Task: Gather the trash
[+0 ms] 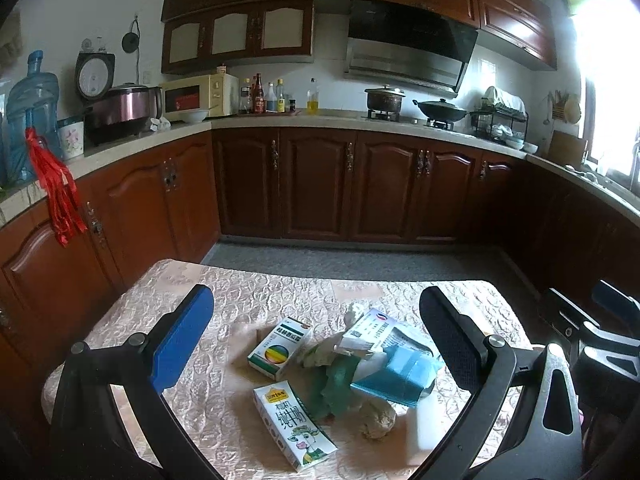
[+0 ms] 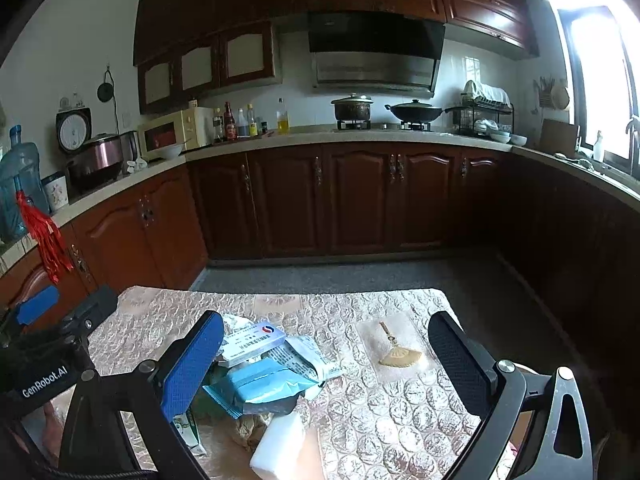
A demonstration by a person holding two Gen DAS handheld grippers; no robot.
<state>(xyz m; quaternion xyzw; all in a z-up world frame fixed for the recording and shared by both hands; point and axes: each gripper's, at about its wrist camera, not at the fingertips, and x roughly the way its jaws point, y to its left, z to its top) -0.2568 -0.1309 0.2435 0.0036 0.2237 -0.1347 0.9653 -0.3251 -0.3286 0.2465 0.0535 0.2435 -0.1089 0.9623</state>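
Note:
A heap of trash lies on the quilted table [image 1: 248, 300]. In the left wrist view I see a green-and-white medicine box [image 1: 279, 347], a milk carton [image 1: 294, 424], a blue plastic packet [image 1: 400, 376], a white-and-blue box [image 1: 370, 330], a green wrapper [image 1: 334, 384] and a crumpled paper ball [image 1: 378, 420]. My left gripper [image 1: 316, 344] hangs open above the heap, holding nothing. My right gripper [image 2: 326, 364] is open too, just right of the blue packet [image 2: 260, 390] and white-and-blue box [image 2: 252, 342]. A white block [image 2: 280, 446] lies near the front edge.
A small fan-shaped charm [image 2: 400, 356] lies on the table [image 2: 380, 420] to the right of the heap. Brown kitchen cabinets [image 1: 320, 188] and a worktop with a microwave [image 1: 196, 96], pots and bottles run behind. Grey floor [image 2: 360, 276] separates table and cabinets.

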